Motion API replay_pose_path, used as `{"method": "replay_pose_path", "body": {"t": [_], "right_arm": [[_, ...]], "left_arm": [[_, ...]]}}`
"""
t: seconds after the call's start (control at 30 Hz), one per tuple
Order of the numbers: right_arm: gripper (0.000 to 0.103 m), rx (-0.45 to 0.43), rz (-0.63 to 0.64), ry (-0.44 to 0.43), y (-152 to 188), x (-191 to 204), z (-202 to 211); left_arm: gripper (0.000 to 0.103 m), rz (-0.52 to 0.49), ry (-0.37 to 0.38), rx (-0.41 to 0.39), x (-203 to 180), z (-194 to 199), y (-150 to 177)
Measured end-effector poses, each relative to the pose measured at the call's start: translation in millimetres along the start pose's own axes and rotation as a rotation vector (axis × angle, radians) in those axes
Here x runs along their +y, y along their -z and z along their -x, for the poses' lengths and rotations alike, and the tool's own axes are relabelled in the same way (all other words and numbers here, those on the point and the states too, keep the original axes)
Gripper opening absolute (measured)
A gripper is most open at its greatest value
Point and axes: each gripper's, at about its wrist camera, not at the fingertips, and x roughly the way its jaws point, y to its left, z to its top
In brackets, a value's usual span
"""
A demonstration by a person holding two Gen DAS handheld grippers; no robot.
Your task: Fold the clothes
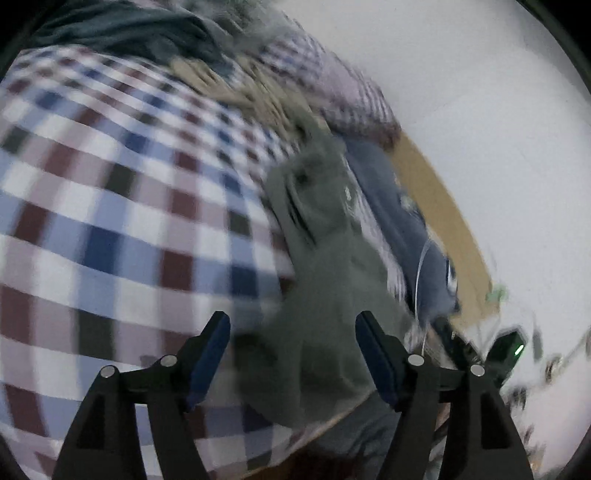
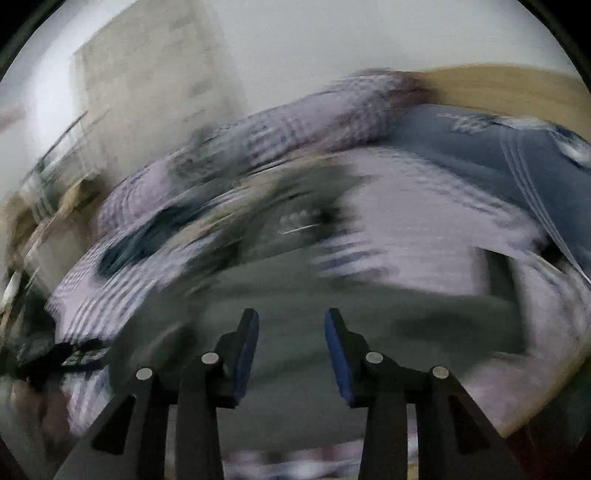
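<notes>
A grey-green garment [image 1: 325, 258] lies crumpled on a checked bed cover [image 1: 110, 206], running from the middle of the left wrist view down toward my left gripper [image 1: 293, 325]. That gripper is open above the cloth, with nothing between its blue pads. In the blurred right wrist view the same grey-green garment [image 2: 295, 295] spreads wide just ahead of my right gripper [image 2: 291, 321], which is open and holds nothing. A blue-grey garment with white stripes [image 2: 498, 155] lies further back on the right.
A tan garment [image 1: 251, 88] and a dark teal one [image 1: 122, 33] lie in a heap at the far end of the bed. A wooden bed edge [image 1: 443, 221] runs along the right by a white wall. The blue-grey garment [image 1: 399, 221] lies beside it.
</notes>
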Motion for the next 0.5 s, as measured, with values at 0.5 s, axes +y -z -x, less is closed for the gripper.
{"method": "replay_pose_path", "body": {"t": [0.5], "right_arm": [[0.039, 0.049, 0.534, -0.110, 54, 136, -46]], "left_arm": [[0.074, 0.029, 0.419, 0.077, -11, -16, -8]]}}
